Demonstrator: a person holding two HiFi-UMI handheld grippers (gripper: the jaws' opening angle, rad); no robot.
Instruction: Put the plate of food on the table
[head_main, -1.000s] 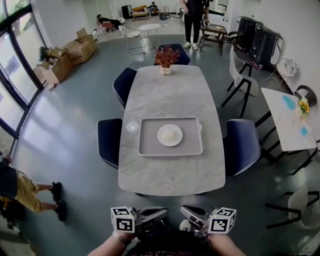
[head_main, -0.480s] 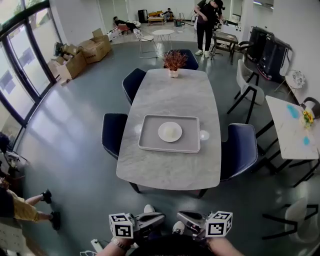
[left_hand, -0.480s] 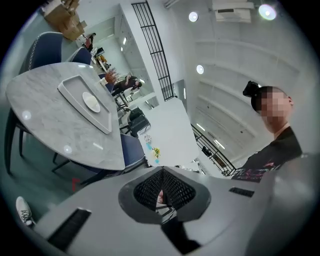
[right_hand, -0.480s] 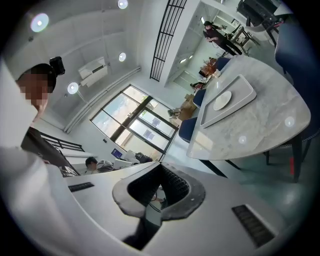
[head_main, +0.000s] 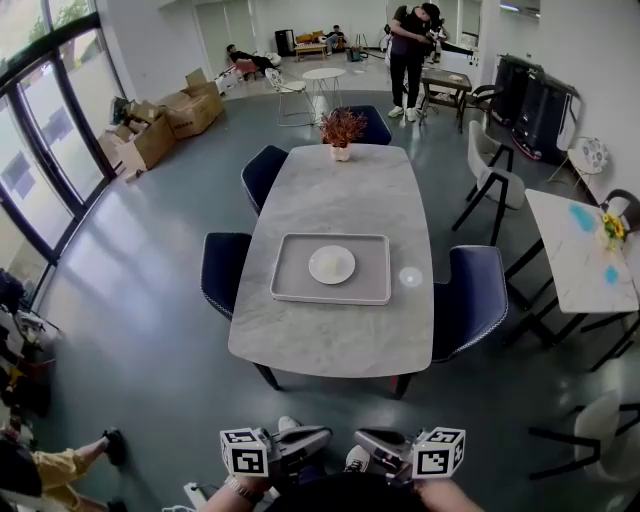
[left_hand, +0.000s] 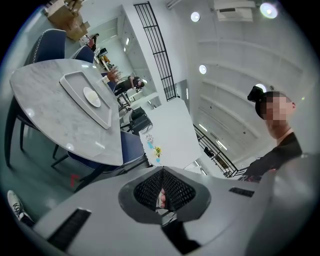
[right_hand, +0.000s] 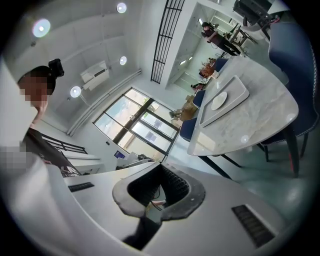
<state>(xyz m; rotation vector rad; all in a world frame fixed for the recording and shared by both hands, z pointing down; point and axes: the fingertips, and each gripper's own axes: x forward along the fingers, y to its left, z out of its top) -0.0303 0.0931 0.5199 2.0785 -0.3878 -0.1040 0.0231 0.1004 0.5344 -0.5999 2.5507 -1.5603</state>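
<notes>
A white plate of food (head_main: 331, 264) lies in a grey tray (head_main: 290, 285) in the middle of the marble table (head_main: 330, 340). The same plate (left_hand: 91, 96) and tray (left_hand: 70, 85) show far off in the left gripper view. In the right gripper view, the plate (right_hand: 219, 100) again sits in the tray (right_hand: 235, 97). Both grippers are held low, close to my body and well short of the table's near edge. My left gripper (head_main: 326, 433) (left_hand: 162, 169) is shut and empty. My right gripper (head_main: 360, 436) (right_hand: 161, 164) is also shut with nothing in it.
Navy chairs (head_main: 222, 272) (head_main: 476, 290) flank the table, and a potted plant (head_main: 342, 128) stands at its far end. A white side table (head_main: 575, 250) is at the right. A person (head_main: 410, 50) stands at the back. Cardboard boxes (head_main: 160, 125) lie at the left.
My view has drawn back from the table, which now looks smaller and farther away. Both grippers stay shut in the same place near my body.
</notes>
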